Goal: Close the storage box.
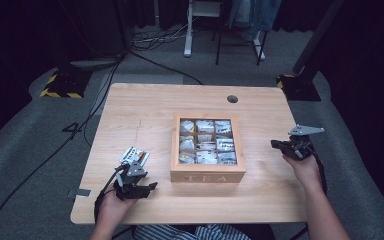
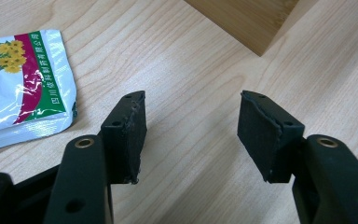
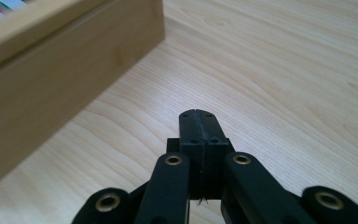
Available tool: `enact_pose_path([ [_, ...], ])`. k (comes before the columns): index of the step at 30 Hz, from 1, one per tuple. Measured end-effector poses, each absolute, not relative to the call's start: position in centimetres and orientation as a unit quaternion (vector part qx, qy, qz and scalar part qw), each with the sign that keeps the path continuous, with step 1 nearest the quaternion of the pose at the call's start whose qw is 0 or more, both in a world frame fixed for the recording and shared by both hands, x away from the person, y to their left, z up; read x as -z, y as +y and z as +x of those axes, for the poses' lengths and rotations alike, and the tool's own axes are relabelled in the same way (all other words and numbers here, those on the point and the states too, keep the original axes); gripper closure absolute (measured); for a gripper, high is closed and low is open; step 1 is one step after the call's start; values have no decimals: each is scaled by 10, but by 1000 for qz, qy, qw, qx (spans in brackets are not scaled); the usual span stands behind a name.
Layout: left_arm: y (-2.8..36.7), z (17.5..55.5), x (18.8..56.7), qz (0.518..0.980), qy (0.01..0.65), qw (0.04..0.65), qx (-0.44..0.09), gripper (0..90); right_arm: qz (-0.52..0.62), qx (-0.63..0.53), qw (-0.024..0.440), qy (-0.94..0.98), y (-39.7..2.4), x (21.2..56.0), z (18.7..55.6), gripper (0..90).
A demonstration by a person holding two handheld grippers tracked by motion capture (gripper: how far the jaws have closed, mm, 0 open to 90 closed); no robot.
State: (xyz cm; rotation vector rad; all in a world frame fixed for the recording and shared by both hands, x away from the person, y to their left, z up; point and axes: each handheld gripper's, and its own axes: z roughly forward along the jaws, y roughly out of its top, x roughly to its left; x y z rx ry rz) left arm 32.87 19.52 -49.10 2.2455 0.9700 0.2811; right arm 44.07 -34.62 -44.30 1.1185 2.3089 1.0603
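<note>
Pale wood tea box (image 1: 207,175) sat at the middle of the table (image 1: 145,107), lid shut, its glass panes showing nine compartments filled with sachets. Lettering on the near wall read TEA.

One sachet (image 1: 134,156) lay loose on the table, to the left of the box and apart from it. Seen closer, the sachet (image 2: 21,84) was a white glossy packet, flat, with yellow flowers, a dark red band and a green strip of print. Crinkled foil, looked unopened.

Left claw (image 1: 142,187) sat near the box's front left corner, just short of the sachet, jaws apart with nothing between them; bare table showed in the gap of the left claw (image 2: 191,135). Right claw (image 1: 280,145) was off to the right of the box, well apart from it, closed tight and empty; the right claw (image 3: 199,114) pointed along the box's side wall.

Judgement: stowing the sachet looked hardly started. Nothing gripped, lid not yet raised. Left to do: open the box, pick the sachet up, place it inside.
</note>
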Motion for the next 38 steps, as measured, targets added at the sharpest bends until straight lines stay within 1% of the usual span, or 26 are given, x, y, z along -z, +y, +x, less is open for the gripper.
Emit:
enact_pose_path([
  [12,195,329,492,859,372,336,-108,427,411,-353,207,815,-344,485,446,900],
  [15,194,329,493,859,372,336,-105,427,398,-348,222,819,-341,491,445,899],
  [20,192,329,493,860,371,334,-105,427,407,-352,219,814,-341,499,446,892],
  [25,193,329,494,859,370,338,-104,425,409,-355,232,808,-341,502,444,874],
  [26,193,329,494,859,370,338,-105,425,411,-357,231,806,-341,502,445,854],
  [28,192,329,494,859,370,337,-106,423,424,-363,223,799,-342,502,447,754],
  [29,192,329,494,860,369,337,-106,422,435,-365,219,793,-343,502,449,669],
  [31,192,329,494,860,369,337,-107,422,460,-361,221,781,-344,502,451,545],
  [32,192,329,494,860,369,337,-107,422,467,-360,223,777,-344,502,452,515],
  [38,192,329,494,859,371,337,-106,421,471,-359,218,776,-346,502,453,465],
])
